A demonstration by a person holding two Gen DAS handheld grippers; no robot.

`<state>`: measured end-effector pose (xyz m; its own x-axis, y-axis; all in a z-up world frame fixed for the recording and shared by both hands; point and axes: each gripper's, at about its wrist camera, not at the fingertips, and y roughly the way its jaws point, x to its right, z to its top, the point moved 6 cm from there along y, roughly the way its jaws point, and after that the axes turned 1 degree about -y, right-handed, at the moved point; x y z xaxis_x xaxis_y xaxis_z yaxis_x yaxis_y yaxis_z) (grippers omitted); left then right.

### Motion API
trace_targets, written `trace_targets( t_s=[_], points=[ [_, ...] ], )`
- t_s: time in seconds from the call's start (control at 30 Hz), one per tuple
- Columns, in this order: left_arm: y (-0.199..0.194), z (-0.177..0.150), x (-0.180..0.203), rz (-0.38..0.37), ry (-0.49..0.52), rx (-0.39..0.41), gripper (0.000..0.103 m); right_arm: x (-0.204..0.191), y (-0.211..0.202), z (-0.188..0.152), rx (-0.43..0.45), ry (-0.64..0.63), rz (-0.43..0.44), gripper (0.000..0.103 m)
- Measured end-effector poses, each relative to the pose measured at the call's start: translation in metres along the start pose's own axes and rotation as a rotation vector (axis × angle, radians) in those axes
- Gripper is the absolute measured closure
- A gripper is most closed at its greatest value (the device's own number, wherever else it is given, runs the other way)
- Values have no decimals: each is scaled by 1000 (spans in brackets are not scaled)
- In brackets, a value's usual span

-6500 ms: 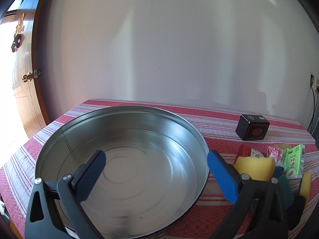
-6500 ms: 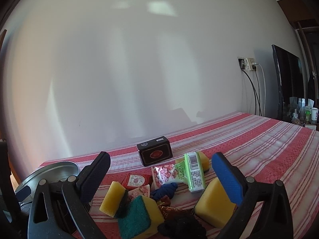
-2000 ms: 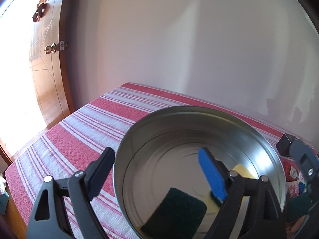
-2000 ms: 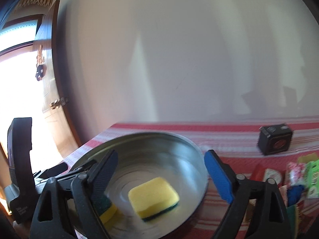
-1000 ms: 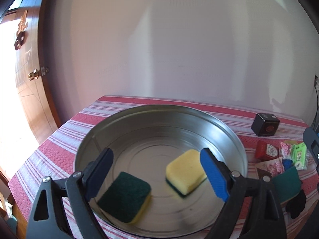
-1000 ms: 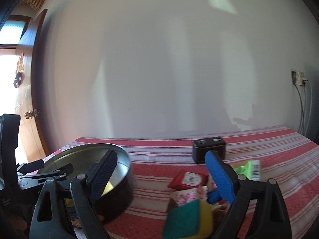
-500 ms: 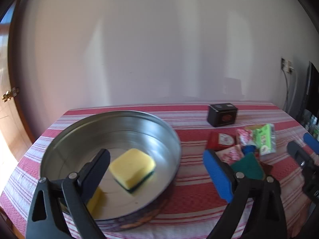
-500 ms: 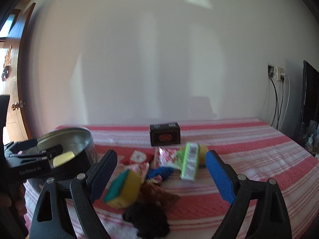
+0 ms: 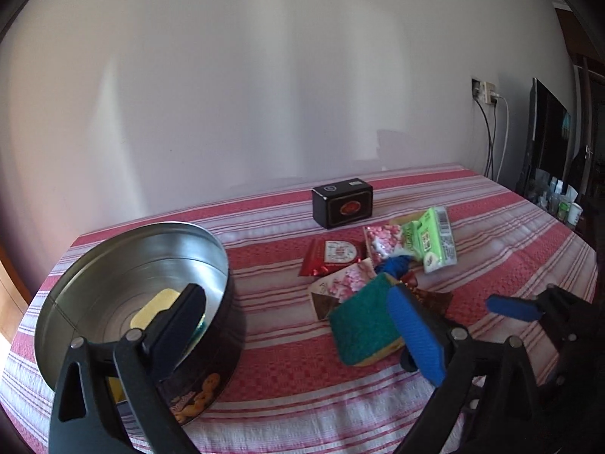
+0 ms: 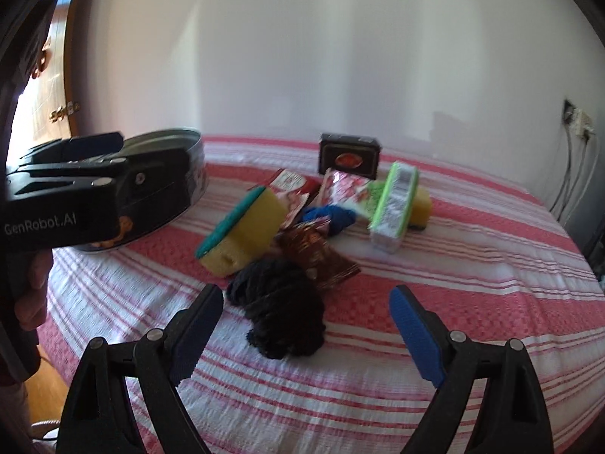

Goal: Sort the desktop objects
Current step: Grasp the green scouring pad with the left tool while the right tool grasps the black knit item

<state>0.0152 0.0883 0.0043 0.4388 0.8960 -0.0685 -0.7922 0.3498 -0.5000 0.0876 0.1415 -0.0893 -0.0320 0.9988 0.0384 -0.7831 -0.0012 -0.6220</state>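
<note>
Beside the tin: sponge next.
Left gripper: released, jaws just widened, nothing between.
Right gripper: released, jaws just narrowed, over the black cloth.
Advice: straddle 1 item squarely.

Black hand-held gripper, blue pads

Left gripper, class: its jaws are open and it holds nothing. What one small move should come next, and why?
Probably ease the left gripper forward onto the green-topped sponge and close. Its jaws, just opened wider, are empty; that sponge lies loose on the cloth nearest its blue finger, and the tin already holds a yellow sponge.
</note>
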Motion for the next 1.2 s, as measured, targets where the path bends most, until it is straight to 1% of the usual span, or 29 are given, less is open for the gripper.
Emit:
trace_targets(
  t_s=[0.03,0.1,0.17,0.2,0.23,0.27,0.3,0.4,0.53,0.63,0.77,0.83,0.93,1.03,1.1,1.2],
  points=[
    [0,0,2,4,8,0,4,-1,4,-2,-23,1,10,21],
    [0,2,2,16,17,1,4,-2,16,-3,-80,8,44,27],
    [0,3,1,20,12,2,4,-1,24,-6,-109,20,72,33],
    [1,3,0,23,8,-1,4,-1,28,-7,-123,24,85,39],
    [1,3,-1,25,6,-4,4,-1,32,-9,-138,29,94,48],
    [2,2,-2,27,4,-7,4,-1,31,-9,-121,25,81,51],
    [2,2,-2,27,3,-12,4,-1,30,-9,-121,26,82,55],
    [5,1,2,6,7,-22,4,3,24,-12,-108,57,102,55],
    [8,1,19,-27,40,-31,4,20,1,-19,-43,100,105,55],
    [16,0,35,-51,60,-53,4,39,-17,-25,14,137,62,55],
    [32,-2,55,-102,41,-108,4,62,-31,-30,68,172,-18,55],
    [44,-5,64,-100,23,-145,5,69,-33,-31,82,194,-23,55],
    [59,-10,75,-70,16,-192,7,78,-32,-33,81,234,-7,55],
    [71,-18,73,-16,-23,-240,8,84,-32,-35,85,261,8,55],
    [78,-24,66,18,-73,-272,10,87,-33,-36,86,267,8,55],
    [81,-31,54,-3,-176,-303,12,89,-27,-37,82,271,11,55]
  ],
)
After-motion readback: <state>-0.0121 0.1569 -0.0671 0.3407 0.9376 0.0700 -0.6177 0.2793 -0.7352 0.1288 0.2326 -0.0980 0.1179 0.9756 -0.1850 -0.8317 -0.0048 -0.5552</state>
